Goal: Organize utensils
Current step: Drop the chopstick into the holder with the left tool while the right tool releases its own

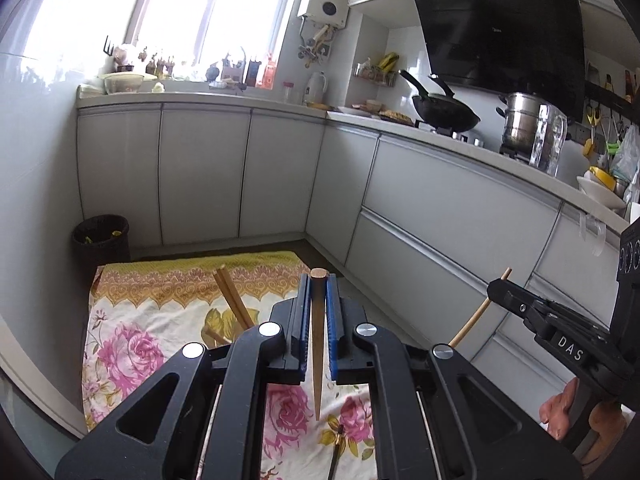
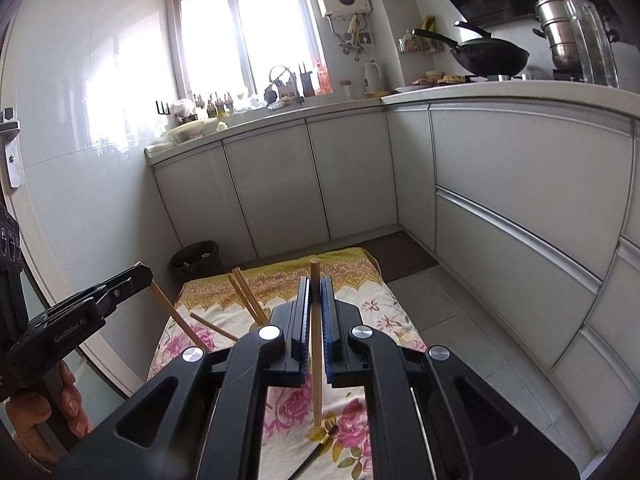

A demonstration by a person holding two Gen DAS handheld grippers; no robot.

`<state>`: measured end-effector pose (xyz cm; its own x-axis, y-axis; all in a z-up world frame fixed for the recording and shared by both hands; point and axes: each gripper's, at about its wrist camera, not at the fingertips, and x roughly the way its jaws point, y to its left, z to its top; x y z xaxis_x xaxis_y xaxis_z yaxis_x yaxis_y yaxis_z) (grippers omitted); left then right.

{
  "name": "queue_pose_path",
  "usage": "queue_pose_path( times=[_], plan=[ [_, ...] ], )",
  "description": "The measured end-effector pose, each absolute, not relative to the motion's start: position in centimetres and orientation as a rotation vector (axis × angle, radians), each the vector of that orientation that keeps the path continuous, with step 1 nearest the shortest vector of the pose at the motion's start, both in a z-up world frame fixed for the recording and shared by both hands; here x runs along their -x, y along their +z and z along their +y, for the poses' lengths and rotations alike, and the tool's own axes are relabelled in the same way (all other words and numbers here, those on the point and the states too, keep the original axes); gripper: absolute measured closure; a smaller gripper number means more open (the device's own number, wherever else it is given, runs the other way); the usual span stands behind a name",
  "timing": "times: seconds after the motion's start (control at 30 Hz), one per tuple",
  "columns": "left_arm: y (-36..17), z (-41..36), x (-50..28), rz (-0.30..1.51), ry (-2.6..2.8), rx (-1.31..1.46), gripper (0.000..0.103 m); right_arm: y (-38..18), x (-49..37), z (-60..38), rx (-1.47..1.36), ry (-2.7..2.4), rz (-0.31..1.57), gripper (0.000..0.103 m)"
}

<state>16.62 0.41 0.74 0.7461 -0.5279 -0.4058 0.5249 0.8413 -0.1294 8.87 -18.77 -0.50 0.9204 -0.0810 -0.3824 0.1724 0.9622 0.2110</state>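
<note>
Holding 1 wooden chopstick each, the left gripper [image 1: 319,280] and the right gripper [image 2: 315,280] are hovering above the floral cloth [image 1: 132,320], jaws closed to the stick's width. The left chopstick [image 1: 317,344] is tapering to a point; the right chopstick [image 2: 316,360] is paler and rounder. Doing this well likely means lining both tips up parallel before pairing them. 2 more chopsticks [image 2: 246,296] are leaning crossed over the cloth, and a dark utensil [image 2: 316,452] is lying flat below.
</note>
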Motion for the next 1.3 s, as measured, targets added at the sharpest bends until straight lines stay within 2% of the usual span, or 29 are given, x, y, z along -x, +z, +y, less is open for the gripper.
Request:
queue_pose_path(
  times=[0.17,0.33,0.73,0.9,0.93,0.97,1.03,1.3],
  plan=[
    [3.0,0.6,-17.4,0.329,-0.511,0.067,0.096,1.6,-11.4,-18.3,-0.24,-0.116,0.322,0.097],
    [2.6,-0.5,-19.3,0.281,-0.439,0.062,0.096,2.4,-14.0,-17.3,-0.223,-0.092,0.29,0.097],
    [-0.8,-0.5,-25.5,0.298,-0.36,0.109,0.097,0.0,-19.5,-17.2,-0.233,-0.066,0.324,0.097],
    [-2.8,-1.0,-27.8,0.37,-0.331,0.088,0.096,-0.8,-20.8,-17.5,-0.25,-0.056,0.331,0.097],
    [-3.2,-1.0,-28.1,0.387,-0.328,0.088,0.089,-0.9,-21.0,-17.5,-0.254,-0.054,0.331,0.097],
    [-3.4,-0.7,-28.2,0.4,-0.327,0.098,0.072,-1.0,-21.2,-17.5,-0.255,-0.052,0.332,0.097],
    [-3.2,-0.1,-28.1,0.394,-0.317,0.127,0.054,-1.2,-21.4,-17.2,-0.254,-0.05,0.332,0.097],
    [-0.1,1.0,-25.4,0.3,-0.294,0.128,0.045,-1.8,-22.3,-16.5,-0.249,-0.05,0.33,0.097]
  ],
)
